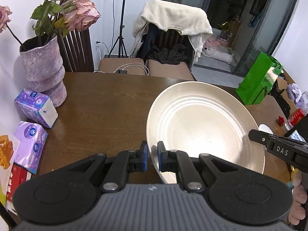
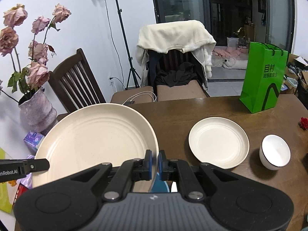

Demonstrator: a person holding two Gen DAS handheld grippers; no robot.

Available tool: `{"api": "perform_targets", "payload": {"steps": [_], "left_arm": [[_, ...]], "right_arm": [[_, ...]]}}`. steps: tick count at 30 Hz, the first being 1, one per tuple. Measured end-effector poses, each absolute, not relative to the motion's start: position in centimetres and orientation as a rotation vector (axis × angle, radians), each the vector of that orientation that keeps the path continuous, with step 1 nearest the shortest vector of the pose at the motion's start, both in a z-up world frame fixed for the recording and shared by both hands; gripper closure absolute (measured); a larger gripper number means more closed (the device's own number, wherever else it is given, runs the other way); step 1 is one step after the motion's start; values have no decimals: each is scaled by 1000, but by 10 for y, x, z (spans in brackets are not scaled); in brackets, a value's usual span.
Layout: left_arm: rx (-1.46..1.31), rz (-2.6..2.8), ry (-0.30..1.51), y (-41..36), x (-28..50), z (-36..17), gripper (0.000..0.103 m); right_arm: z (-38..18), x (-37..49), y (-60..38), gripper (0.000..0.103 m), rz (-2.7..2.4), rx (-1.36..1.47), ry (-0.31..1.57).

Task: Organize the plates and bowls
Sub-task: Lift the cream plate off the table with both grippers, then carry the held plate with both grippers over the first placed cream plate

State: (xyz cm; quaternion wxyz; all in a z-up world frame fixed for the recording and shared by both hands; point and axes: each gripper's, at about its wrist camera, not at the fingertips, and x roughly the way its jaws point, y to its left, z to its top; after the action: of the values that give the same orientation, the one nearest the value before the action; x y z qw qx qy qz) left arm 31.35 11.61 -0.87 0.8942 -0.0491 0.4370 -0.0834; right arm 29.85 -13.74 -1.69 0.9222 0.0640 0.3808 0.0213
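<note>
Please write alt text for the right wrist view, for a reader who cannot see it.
The right gripper pinches the rim of a large cream ridged plate above a brown wooden table. A smaller cream plate and a white bowl sit to its right.

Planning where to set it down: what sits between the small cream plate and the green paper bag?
Nothing: bare brown table separates the small cream plate from the green paper bag, per the right wrist view.

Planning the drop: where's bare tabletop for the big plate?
Free: the wide wooden stretch between the vase and the big plate, and behind the small plate toward the green bag. Crowded: tissue packs at left, the bowl at right.
</note>
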Motion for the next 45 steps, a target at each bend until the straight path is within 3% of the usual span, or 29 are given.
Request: {"api": "perform_targets", "payload": {"steps": [45], "left_arm": [[-31,-392,953,103,187,-51,92]], "right_arm": [[-56,125,-147,96,-137,167,776]]}}
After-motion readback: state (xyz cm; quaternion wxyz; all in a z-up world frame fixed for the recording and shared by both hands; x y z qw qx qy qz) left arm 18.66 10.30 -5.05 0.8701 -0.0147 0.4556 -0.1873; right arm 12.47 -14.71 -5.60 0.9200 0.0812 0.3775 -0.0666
